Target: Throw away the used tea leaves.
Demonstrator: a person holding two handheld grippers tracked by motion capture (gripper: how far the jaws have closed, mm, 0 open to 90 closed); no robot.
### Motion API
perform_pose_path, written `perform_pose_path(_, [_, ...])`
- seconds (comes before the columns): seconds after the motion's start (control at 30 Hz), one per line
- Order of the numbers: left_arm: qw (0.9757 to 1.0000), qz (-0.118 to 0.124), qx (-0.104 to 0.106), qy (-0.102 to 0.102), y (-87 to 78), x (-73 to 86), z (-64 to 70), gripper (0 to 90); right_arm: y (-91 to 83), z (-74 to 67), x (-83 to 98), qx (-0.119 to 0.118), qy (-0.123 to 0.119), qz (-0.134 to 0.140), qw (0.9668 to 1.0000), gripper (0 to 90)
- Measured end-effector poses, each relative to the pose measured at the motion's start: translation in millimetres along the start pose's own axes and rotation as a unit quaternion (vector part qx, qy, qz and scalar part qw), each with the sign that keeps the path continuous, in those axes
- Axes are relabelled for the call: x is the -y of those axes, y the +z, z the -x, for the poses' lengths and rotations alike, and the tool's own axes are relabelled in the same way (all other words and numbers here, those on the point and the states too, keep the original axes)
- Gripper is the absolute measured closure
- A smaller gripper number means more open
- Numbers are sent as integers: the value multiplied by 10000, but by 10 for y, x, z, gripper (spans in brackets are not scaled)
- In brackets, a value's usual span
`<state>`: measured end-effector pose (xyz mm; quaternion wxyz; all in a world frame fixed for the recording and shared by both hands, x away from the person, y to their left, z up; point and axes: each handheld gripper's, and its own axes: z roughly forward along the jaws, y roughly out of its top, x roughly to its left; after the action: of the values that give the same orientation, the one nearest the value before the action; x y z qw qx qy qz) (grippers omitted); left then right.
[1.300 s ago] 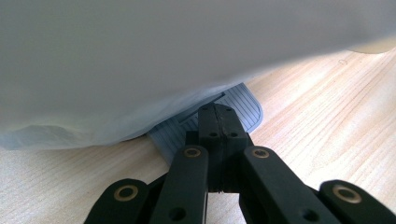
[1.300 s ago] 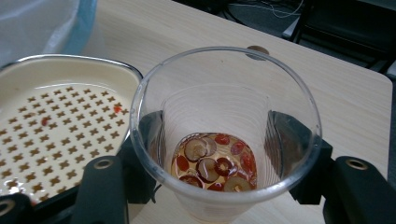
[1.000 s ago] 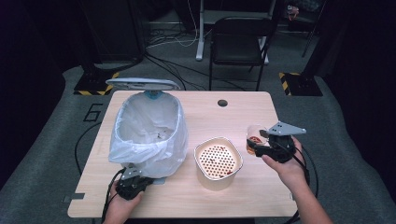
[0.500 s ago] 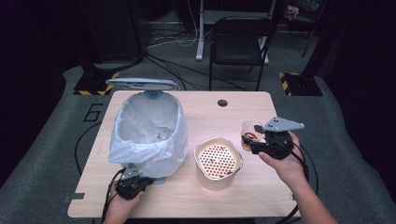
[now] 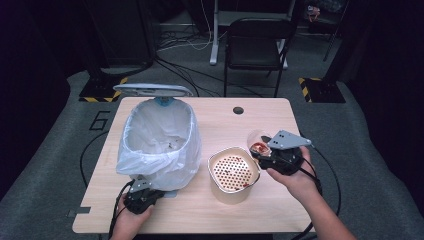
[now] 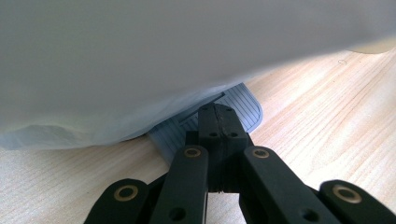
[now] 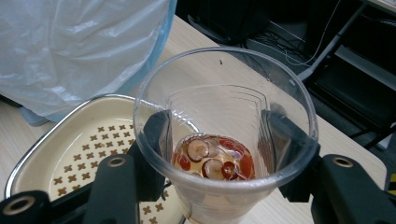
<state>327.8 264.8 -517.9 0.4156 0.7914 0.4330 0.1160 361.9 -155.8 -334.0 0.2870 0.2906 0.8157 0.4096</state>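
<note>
Holding a clear plastic cup (image 7: 224,135) between its two black jaws, right gripper (image 7: 219,149) seen gripping the cup's walls from either side, pads pressed against the plastic; jaws just been closing further on it. Cup tilted slightly, reddish liquid and round slices at its bottom; lower part cut off by the frame's bottom edge in the right gripper view. Seen from the high view, cup (image 5: 258,142) raised beside a cream strainer pot (image 5: 233,172), just off its right rim, partly covered by the gripper's grey plate. Hard to make out exactly what the slices were.

Farther left, white bin liner (image 5: 157,142) draped over a bin, lid (image 5: 152,90) standing open. Left gripper (image 6: 218,122) with jaws pressed together, tips resting on the grey ribbed pedal (image 6: 243,105) at the bin's foot; most of the pedal hidden under the hanging liner (image 6: 140,56). Wooden table (image 5: 220,117) under everything.
</note>
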Motion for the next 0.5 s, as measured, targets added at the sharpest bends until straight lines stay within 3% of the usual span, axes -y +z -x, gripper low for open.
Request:
perform_pose_path(0.23, [10000,-1,2,3,0,0,-1,900,54,-80,-19,-58,-106,6,9999,456])
perform_pose_path(0.5, [10000,-3,1,4,0,-1,-1,900,107,-197,-37,122,-622,6,9980,462])
